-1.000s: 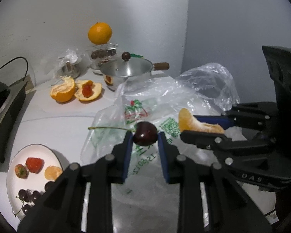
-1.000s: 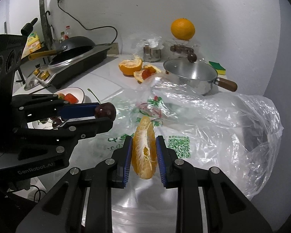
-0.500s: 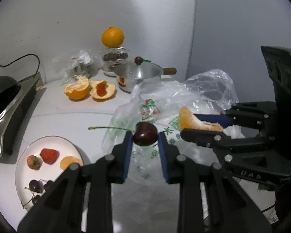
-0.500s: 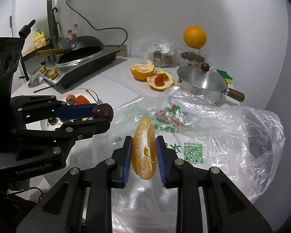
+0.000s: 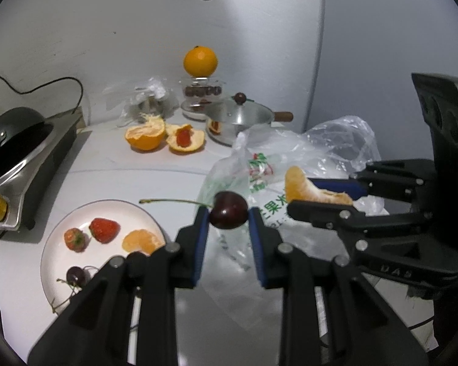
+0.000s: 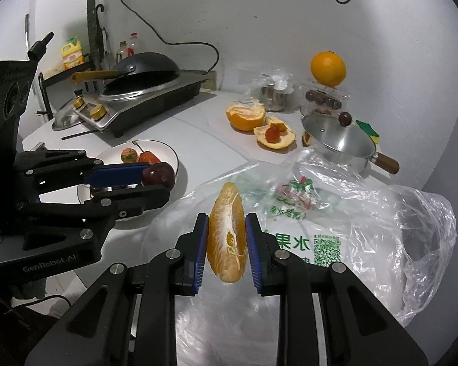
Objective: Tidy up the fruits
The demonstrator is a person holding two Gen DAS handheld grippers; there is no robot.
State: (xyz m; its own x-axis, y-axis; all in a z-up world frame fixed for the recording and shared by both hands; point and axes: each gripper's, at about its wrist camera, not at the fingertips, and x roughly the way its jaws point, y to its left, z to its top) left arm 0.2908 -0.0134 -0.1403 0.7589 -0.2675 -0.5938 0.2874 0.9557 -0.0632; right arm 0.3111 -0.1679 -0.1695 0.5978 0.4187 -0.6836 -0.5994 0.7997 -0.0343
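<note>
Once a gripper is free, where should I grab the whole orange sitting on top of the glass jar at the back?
Grip the whole orange across its widest middle, coming in level from the front. It sits high on the glass jar near the wall, so its sides look free; pressing down from above might topple the perch. The silver pot stands just in front, so approach above its lid.

My counter, fruit in both tongs

From my left tongs (image 5: 228, 219): plate (image 5: 61, 235) at 9 o'clock, bag (image 5: 336, 140) at 2, pot (image 5: 238, 119) at 12 behind it.
</note>
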